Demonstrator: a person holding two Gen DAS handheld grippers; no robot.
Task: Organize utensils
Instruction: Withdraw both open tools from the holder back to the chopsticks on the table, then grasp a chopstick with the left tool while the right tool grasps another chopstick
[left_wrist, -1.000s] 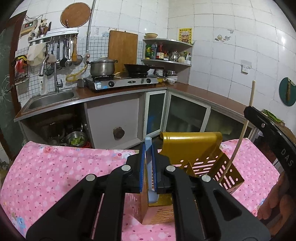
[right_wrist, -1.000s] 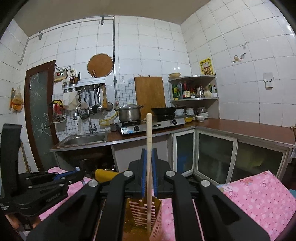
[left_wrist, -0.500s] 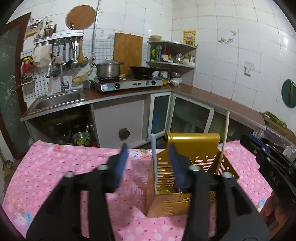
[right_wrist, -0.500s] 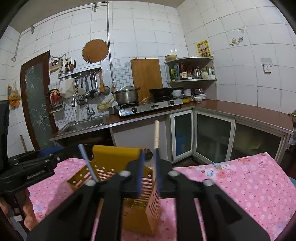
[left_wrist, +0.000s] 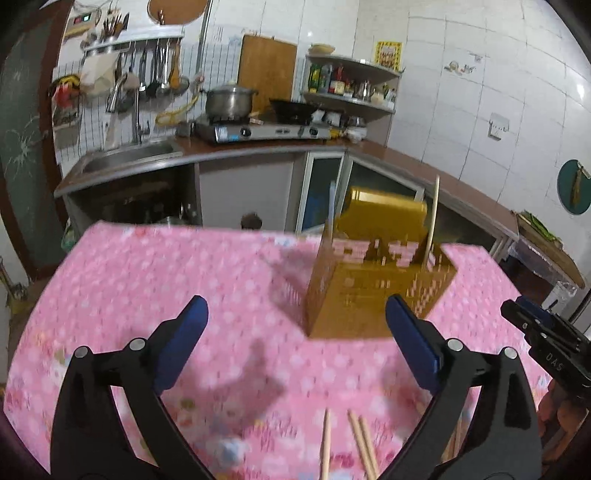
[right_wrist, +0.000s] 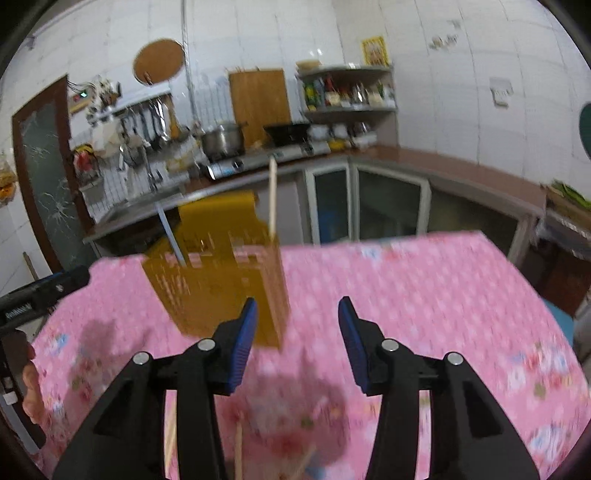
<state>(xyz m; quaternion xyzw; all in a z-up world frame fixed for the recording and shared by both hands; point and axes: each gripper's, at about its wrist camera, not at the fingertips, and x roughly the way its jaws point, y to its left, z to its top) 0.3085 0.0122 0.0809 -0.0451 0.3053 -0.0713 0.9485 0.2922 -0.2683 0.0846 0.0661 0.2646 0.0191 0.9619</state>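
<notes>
A gold slotted utensil holder (left_wrist: 373, 280) stands on the pink tablecloth (left_wrist: 184, 280); it also shows in the right wrist view (right_wrist: 218, 284). A wooden chopstick (left_wrist: 432, 218) and a blue utensil (left_wrist: 330, 210) stand in it; they show in the right wrist view too, the chopstick (right_wrist: 272, 199) and the blue utensil (right_wrist: 170, 234). Several wooden chopsticks (left_wrist: 354, 443) lie on the cloth near me. My left gripper (left_wrist: 295, 347) is open and empty, short of the holder. My right gripper (right_wrist: 297, 339) is open and empty, beside the holder.
The other gripper shows at each view's edge: the right one (left_wrist: 546, 347), the left one (right_wrist: 33, 299). Behind the table are a counter with sink (left_wrist: 129, 155), stove (left_wrist: 258, 129) and cabinets. More chopsticks (right_wrist: 239, 446) lie on the cloth below my right gripper.
Both grippers let go of their utensils in the holder, opened wide and pulled back and up. The blue utensil and the chopstick now stand free in the holder.
</notes>
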